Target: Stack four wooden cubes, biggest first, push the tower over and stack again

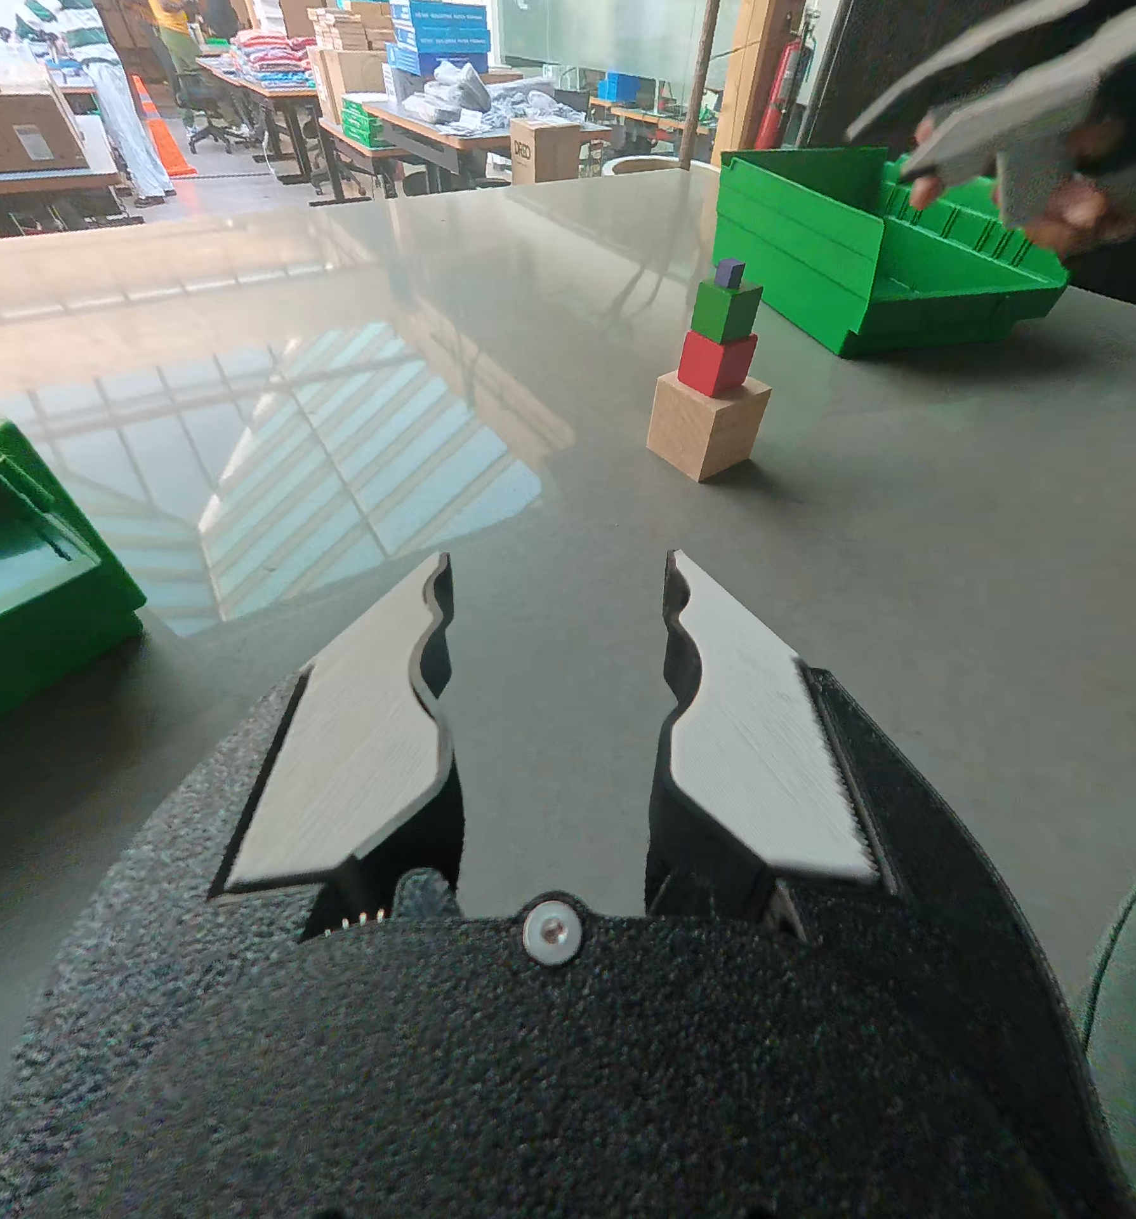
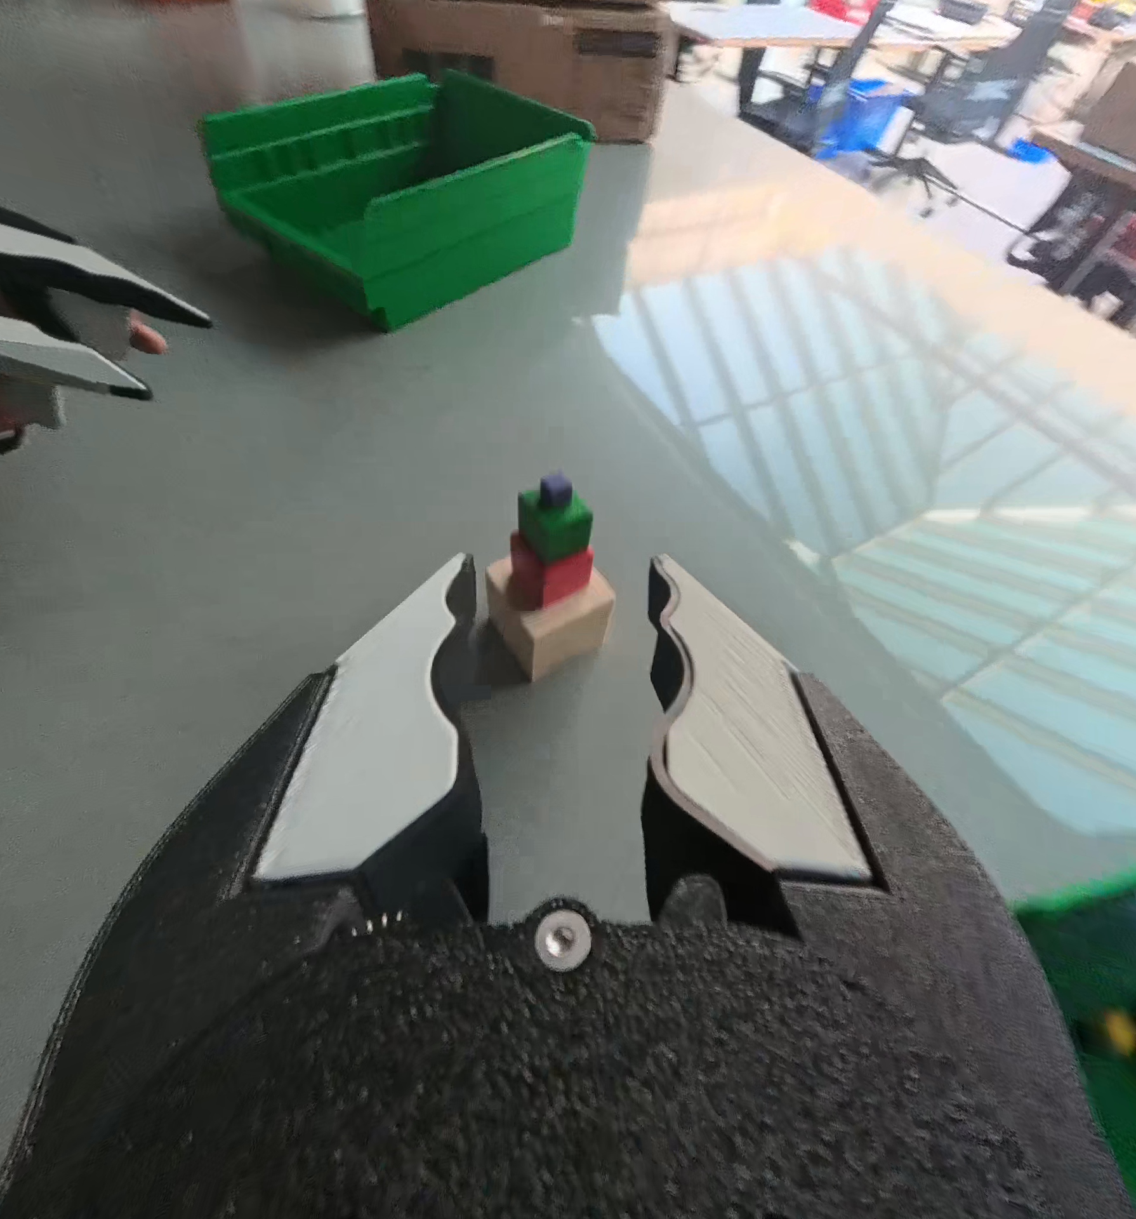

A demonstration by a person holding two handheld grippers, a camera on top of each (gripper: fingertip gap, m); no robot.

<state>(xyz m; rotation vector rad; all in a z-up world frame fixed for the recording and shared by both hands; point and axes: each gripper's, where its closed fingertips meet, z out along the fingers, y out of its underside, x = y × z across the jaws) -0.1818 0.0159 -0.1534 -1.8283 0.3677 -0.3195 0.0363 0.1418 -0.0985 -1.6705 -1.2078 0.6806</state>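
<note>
Cubes of bare wood (image 2: 555, 626), red, green and purple taper upward.

**Two matching black-and-grey hand-held grippers**

The left gripper (image 1: 557, 574) has a rough, speckled black body, two pale grey fingers (image 1: 354, 745) with wavy black-edged inner faces, and a silver screw (image 1: 551, 935) at the centre of the base. The right gripper (image 2: 559, 574) is built alike: grainy black shell, grey ribbed fingers (image 2: 743, 739), one silver screw (image 2: 562, 943), small metal pins (image 2: 374, 923) near the left finger's root.
</note>
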